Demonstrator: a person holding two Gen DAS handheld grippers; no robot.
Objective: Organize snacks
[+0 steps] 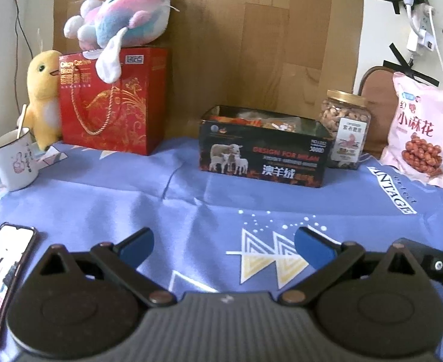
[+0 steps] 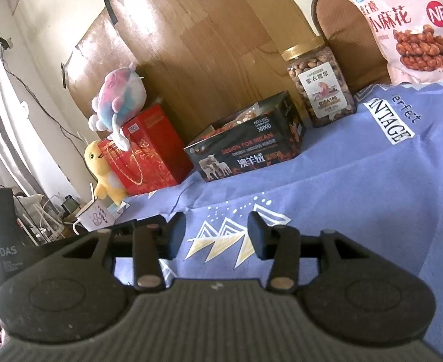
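Observation:
A black open box (image 1: 262, 158) printed with sheep holds several snack packs and stands at the back of the blue cloth; it also shows in the right wrist view (image 2: 245, 150). A nut jar with a gold lid (image 1: 345, 129) stands just right of it, also seen from the right wrist (image 2: 321, 84). A pink bag of twisted snacks (image 1: 420, 132) leans at the far right (image 2: 408, 21). My left gripper (image 1: 224, 249) is open and empty, low over the cloth well in front of the box. My right gripper (image 2: 217, 233) is open and empty, also in front of the box.
A red gift bag (image 1: 116, 102) with a pastel plush (image 1: 122, 15) on top stands back left, a yellow duck plush (image 1: 42, 96) beside it. A white mug (image 1: 12, 158) and a phone (image 1: 1, 277) lie at the left. A wooden board (image 1: 251, 36) backs the table.

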